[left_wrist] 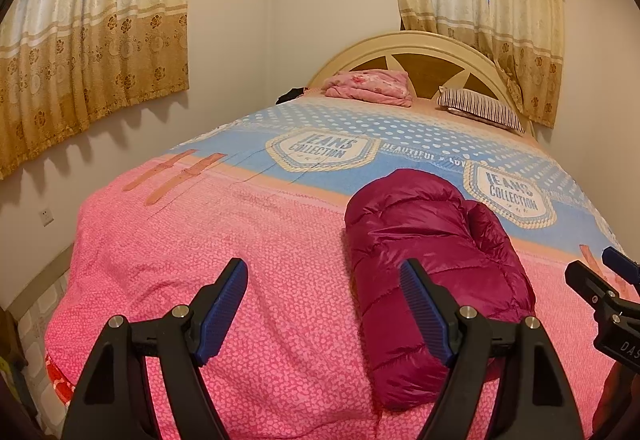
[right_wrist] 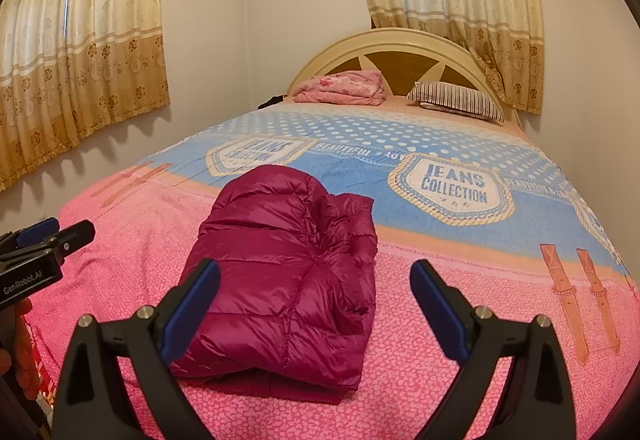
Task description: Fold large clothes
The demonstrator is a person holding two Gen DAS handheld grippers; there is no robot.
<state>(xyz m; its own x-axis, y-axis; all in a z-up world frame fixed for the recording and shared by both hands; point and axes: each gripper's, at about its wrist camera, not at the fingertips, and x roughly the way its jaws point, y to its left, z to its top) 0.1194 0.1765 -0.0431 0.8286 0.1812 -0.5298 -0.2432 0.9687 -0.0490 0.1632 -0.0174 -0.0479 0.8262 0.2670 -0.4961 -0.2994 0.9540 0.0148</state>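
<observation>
A magenta puffer jacket [right_wrist: 288, 276] lies folded into a compact bundle on the pink part of the bedspread [right_wrist: 440, 380]. In the left wrist view the jacket [left_wrist: 432, 264] sits right of centre. My left gripper [left_wrist: 324, 272] hangs open above the bedspread, just left of the jacket, with nothing between its blue pads. My right gripper [right_wrist: 316, 272] is open too, above the jacket's near half, clear of the fabric. Each gripper shows at the edge of the other's view: the right gripper [left_wrist: 600, 272] at the right margin, the left gripper [right_wrist: 56, 236] at the left margin.
The bed [left_wrist: 200, 240] fills the room's middle, with a blue patterned band [left_wrist: 360, 144] farther back. A folded pink blanket [left_wrist: 368, 86] and a striped pillow [left_wrist: 480, 108] rest by the cream headboard [left_wrist: 420, 44]. Curtains [left_wrist: 92, 40] hang on both walls.
</observation>
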